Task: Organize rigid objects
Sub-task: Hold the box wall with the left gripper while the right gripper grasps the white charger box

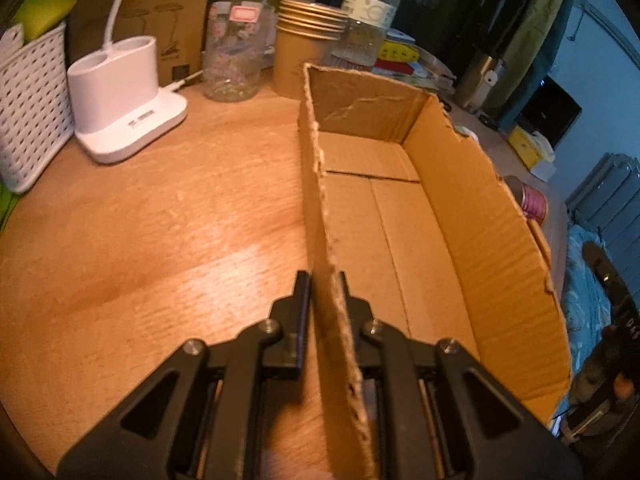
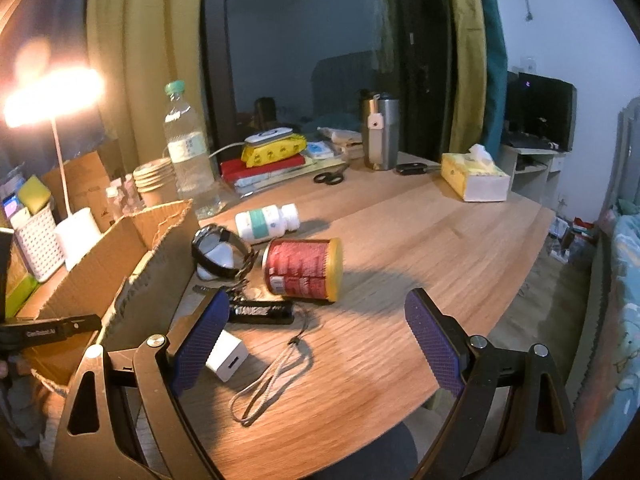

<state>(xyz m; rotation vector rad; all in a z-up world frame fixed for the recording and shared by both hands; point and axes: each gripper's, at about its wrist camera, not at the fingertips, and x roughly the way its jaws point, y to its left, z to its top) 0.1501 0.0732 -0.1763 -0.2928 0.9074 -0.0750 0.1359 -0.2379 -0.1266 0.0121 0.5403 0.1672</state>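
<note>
Red can (image 2: 304, 270) lies on its side at the centre of the right wrist view, on the wooden table (image 2: 420, 240), just above and between the right gripper (image 2: 320, 340), whose blue-padded jaws stand wide apart and empty. The empty cardboard box (image 1: 400, 208) fills the middle of the left wrist view; the left gripper (image 1: 326, 280) is clamped on its near wall. The step looks like steadying the box; next, probably, closing on the can.

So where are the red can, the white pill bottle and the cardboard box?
red can (image 2: 305, 270), right wrist view, on its red label.
white pill bottle (image 2: 267, 221), right wrist view, on its body beside the green band.
cardboard box (image 1: 472, 216), left wrist view, on its far inner wall.
</note>
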